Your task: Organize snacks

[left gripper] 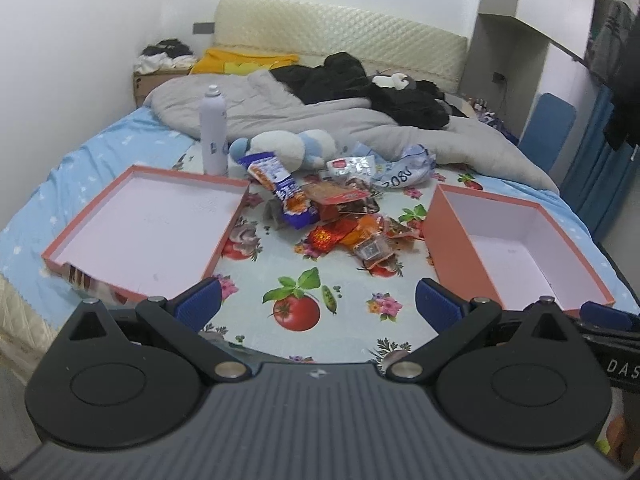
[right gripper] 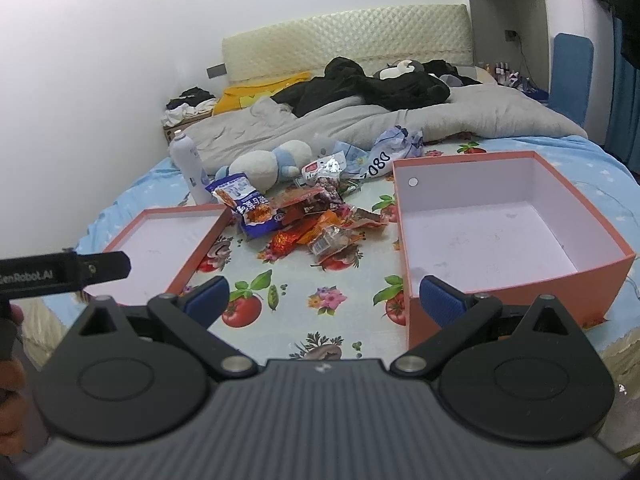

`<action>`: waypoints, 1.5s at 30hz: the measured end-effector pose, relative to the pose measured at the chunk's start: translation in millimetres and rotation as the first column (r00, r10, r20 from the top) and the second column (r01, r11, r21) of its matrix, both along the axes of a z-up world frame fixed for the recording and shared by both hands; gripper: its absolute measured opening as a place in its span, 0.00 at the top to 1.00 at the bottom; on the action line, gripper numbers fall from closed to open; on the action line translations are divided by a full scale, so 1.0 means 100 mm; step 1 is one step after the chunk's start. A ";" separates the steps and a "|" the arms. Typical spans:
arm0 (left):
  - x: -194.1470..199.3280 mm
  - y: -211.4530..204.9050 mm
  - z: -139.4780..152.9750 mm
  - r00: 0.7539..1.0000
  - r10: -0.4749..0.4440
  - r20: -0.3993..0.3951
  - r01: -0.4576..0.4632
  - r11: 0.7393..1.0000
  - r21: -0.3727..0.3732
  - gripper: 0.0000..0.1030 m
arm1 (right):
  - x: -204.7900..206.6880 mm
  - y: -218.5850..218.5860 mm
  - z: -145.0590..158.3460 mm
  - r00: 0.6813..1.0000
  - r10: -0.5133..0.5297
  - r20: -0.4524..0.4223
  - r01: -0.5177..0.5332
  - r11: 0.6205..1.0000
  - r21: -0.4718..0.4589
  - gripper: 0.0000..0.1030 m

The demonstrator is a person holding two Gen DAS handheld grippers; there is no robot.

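A pile of snack packets point(left gripper: 340, 220) lies on the fruit-print cloth between two orange boxes; it also shows in the right wrist view point(right gripper: 312, 224). A blue-and-orange packet point(left gripper: 280, 188) leans at the pile's left. The shallow box lid point(left gripper: 144, 232) sits left, the deep box point(left gripper: 516, 248) right; both look empty. My left gripper point(left gripper: 318, 300) is open and empty, short of the pile. My right gripper point(right gripper: 324, 298) is open and empty, beside the deep box point(right gripper: 512, 232).
A white spray bottle point(left gripper: 213, 136) and a plush toy point(left gripper: 296, 148) stand behind the pile, with crumpled white bags point(left gripper: 404, 168). A grey duvet point(left gripper: 320, 120) and black clothes cover the far bed. The left gripper's body point(right gripper: 64, 272) shows at the right view's left edge.
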State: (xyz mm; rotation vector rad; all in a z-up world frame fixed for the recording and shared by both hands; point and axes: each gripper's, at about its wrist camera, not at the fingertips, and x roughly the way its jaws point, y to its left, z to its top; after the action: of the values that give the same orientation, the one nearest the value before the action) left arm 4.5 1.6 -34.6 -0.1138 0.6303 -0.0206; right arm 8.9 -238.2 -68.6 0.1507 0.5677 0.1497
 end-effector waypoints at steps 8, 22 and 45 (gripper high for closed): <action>0.01 -0.07 -0.06 0.999 -0.022 -0.023 0.022 1.000 0.002 0.00 | -0.04 -0.06 -0.02 1.000 0.001 0.010 -0.001 1.000 0.006 0.00; 0.08 -0.10 -0.18 0.998 -0.056 -0.025 0.057 0.997 0.045 0.00 | -0.10 -0.03 -0.12 1.000 -0.008 0.006 0.008 1.000 -0.004 0.00; 0.27 -0.11 -0.35 0.996 -0.069 -0.051 0.069 0.998 0.001 0.00 | -0.04 -0.09 -0.23 0.999 -0.020 -0.032 0.020 1.000 0.007 0.00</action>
State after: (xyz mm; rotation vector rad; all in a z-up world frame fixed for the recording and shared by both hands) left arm 31.1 -9.8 -69.9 -0.0905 0.6851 -0.0837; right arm 4.8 -247.0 -91.9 0.1664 0.5973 0.1305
